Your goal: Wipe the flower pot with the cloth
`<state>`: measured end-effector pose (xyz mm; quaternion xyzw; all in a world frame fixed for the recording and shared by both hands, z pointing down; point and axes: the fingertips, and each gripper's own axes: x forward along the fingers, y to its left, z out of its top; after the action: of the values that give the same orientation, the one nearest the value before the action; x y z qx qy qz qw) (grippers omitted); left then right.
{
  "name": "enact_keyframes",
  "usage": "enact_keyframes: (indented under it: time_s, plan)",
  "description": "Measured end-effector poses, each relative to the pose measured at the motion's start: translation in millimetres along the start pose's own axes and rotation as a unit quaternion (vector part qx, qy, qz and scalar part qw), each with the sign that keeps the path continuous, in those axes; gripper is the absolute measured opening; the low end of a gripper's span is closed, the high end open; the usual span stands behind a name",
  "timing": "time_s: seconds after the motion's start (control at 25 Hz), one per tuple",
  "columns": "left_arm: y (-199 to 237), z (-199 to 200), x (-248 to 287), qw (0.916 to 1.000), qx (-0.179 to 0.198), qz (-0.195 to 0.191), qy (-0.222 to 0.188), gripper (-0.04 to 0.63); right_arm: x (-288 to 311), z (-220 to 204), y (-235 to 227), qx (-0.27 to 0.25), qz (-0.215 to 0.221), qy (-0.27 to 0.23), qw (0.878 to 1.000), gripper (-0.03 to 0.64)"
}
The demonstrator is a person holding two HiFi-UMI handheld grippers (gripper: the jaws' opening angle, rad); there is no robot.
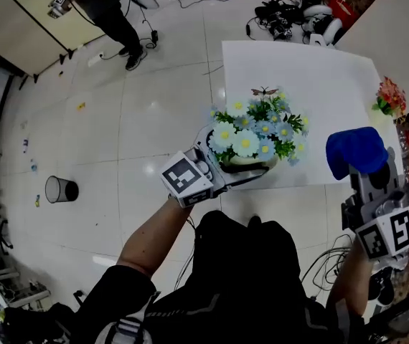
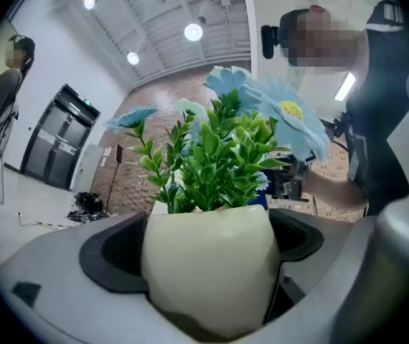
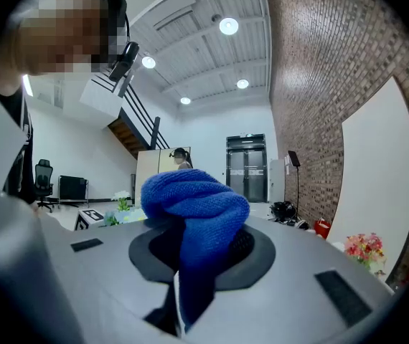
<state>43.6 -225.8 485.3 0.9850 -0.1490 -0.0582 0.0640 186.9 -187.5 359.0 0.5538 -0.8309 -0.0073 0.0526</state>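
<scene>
A cream flower pot [image 2: 208, 264] with green leaves and pale blue flowers [image 1: 258, 131] is held up over the near edge of the white table [image 1: 319, 70]. My left gripper [image 1: 244, 172] is shut on the flower pot, whose round body fills the space between the jaws in the left gripper view. To the right, my right gripper [image 1: 366, 165] is shut on a bunched blue cloth [image 1: 355, 150], seen close up as a blue cloth [image 3: 194, 206] in the right gripper view. The cloth is apart from the pot.
A small bunch of red flowers [image 1: 389, 97] lies at the table's right edge. A black mesh bin [image 1: 61, 189] stands on the tiled floor to the left. A person [image 1: 107, 13] stands at the far left by a counter. Cables and bags [image 1: 290, 13] lie beyond the table.
</scene>
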Motion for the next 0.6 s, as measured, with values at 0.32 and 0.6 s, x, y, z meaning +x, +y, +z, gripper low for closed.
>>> enact_keyframes:
  time_s: [0.32, 0.6]
  plan:
    - [16, -105, 0, 0.9992, -0.009, -0.013, 0.038, 0.545, 11, -58, -9, 0.006, -0.003, 0.023, 1.0, 0.071]
    - [13, -145, 3, 0.9988, -0.003, -0.028, 0.04, 0.54, 18, -88, -12, 0.009, -0.002, 0.042, 0.999, 0.071]
